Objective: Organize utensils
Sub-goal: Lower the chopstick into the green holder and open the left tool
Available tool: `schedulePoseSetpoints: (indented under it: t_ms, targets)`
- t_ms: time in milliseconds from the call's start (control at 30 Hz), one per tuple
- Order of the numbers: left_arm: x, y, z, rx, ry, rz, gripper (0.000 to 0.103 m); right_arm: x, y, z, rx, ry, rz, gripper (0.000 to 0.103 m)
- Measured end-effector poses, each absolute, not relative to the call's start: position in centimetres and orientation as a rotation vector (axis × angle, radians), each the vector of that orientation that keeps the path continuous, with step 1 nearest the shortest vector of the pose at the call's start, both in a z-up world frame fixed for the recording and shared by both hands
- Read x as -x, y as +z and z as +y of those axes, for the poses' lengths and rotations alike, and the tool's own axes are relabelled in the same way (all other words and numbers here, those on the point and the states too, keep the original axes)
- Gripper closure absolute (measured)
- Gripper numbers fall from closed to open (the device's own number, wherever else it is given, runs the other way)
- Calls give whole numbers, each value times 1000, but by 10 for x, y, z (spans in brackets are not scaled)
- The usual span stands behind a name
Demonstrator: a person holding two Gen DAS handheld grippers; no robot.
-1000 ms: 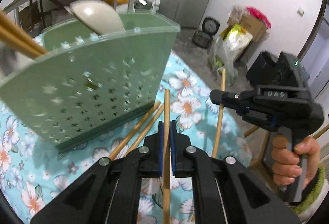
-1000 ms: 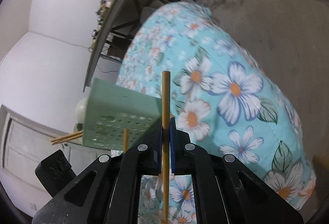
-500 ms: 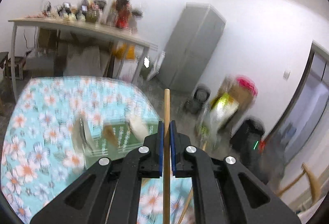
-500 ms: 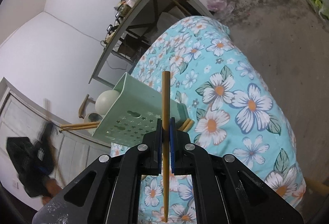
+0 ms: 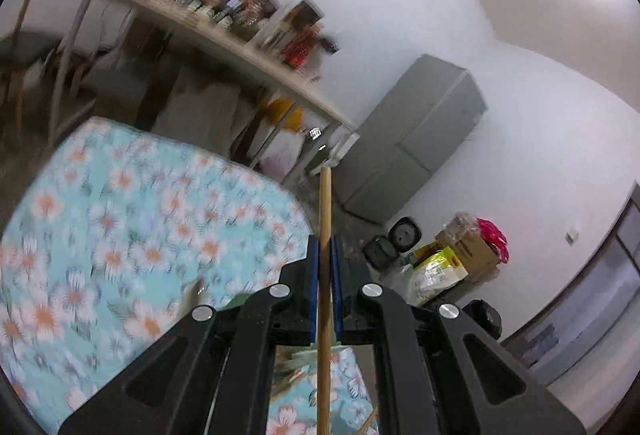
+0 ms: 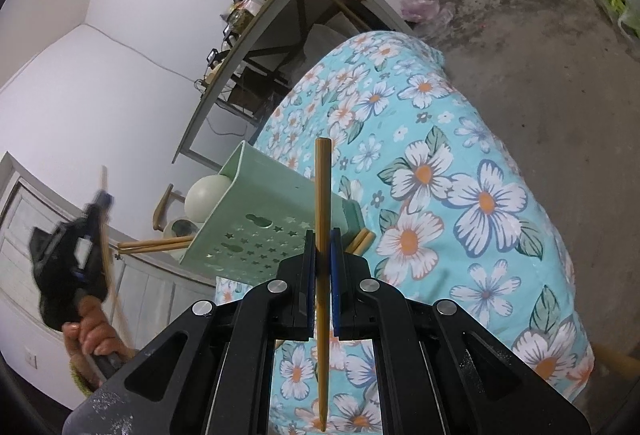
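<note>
My left gripper (image 5: 325, 247) is shut on a wooden chopstick (image 5: 325, 203), held high above the floral table (image 5: 120, 219); it also shows blurred in the right wrist view (image 6: 102, 207). My right gripper (image 6: 322, 239) is shut on another wooden chopstick (image 6: 322, 187), thick end forward, above the table. The green perforated utensil holder (image 6: 256, 219) stands on the table just beyond the right gripper, with a white spoon (image 6: 206, 195) and two chopsticks (image 6: 156, 245) sticking out of it. Two more chopsticks (image 6: 360, 239) lie at its base.
The floral tablecloth (image 6: 460, 195) ends at a rounded edge with concrete floor (image 6: 540, 35) beyond. A long shelf table (image 5: 224, 35) with bottles, a grey cabinet (image 5: 412, 139) and boxes and bags (image 5: 460, 255) stand along the walls.
My left gripper has lifted its chopstick up and away from the holder and tilted upward. My right gripper has turned so that the holder is closer and more central.
</note>
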State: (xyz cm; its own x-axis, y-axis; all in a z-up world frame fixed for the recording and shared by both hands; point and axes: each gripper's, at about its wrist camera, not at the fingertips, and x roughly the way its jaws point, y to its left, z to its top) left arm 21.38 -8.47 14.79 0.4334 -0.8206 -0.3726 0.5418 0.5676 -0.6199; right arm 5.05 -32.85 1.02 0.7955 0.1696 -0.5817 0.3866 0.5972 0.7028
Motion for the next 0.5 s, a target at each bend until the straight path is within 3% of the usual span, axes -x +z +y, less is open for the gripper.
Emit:
schedulePoseSetpoints:
  t_ms: [267,500]
  targets:
    - [-208,146,-86,415,-897,669,98,-51,7,-330,-947,-134,671,99]
    - [-170,198,-79,340,-894,361,98,-51,4,-331,-952,-134,675,99]
